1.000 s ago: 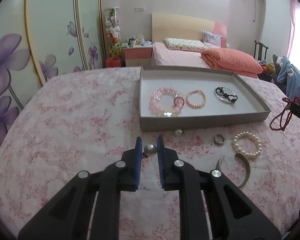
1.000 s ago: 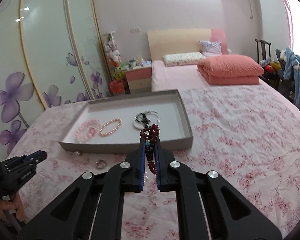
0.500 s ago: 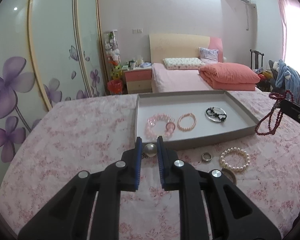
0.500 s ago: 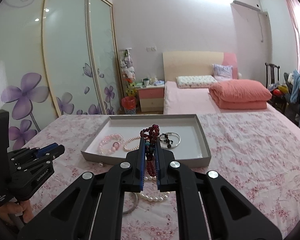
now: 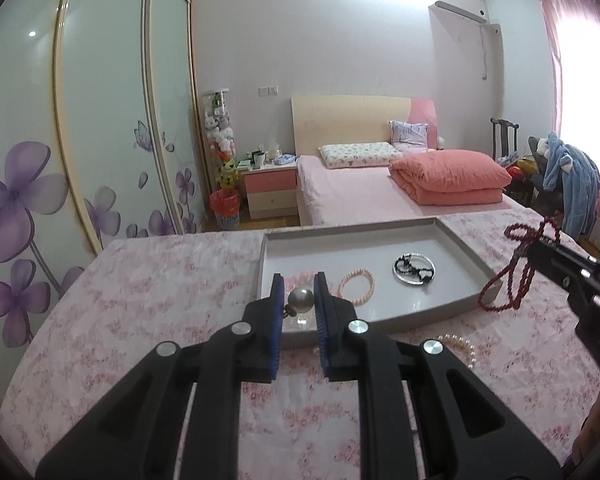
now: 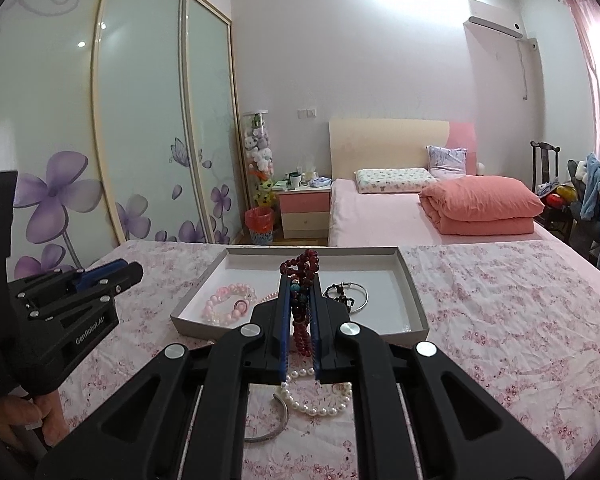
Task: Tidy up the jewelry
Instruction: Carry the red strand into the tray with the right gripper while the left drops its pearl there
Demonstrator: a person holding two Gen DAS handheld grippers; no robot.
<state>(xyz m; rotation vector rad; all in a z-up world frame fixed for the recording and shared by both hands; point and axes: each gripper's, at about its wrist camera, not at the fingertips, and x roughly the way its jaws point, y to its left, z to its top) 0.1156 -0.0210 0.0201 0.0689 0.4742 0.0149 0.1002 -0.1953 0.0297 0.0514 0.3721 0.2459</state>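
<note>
Two hand-held grippers are busy, each with one piece. My left hand-held gripper point(image 5: 297, 300) has its blue pads narrowed on a silver-grey pearl bead point(image 5: 301, 300), which sits between the tips in the centre of the left view; a small dark fitting hangs at the bead's left side. The pads look touching the bead on both sides, so I judge it is pinched, not only resting.

My right hand-held gripper point(image 6: 300, 312) is pressed almost together on a dark red bead strand point(image 6: 302, 276), in the middle of the right view. The strand loops above the tips and hangs below them, with one blue-green bead among the red.

I hold both pieces raised, I think, because the grey tray point(image 6: 414, 300) stands just beyond the tips and its wall must be cleared before I let go. In the tray lie already a pale pink chunky bracelet point(image 6: 230, 306), a thin peach bead bracelet point(image 5: 357, 288) and a silver bangle with black charms point(image 5: 414, 270), each apart from the other. The bare tray floor at the right seems to me suitable for the long strand.

Lower in the right view, on the flowered table point(image 6: 500, 320), a white pearl bracelet point(image 6: 316, 398) and a curved metal cuff point(image 6: 276, 420) remain outside the tray.
</note>
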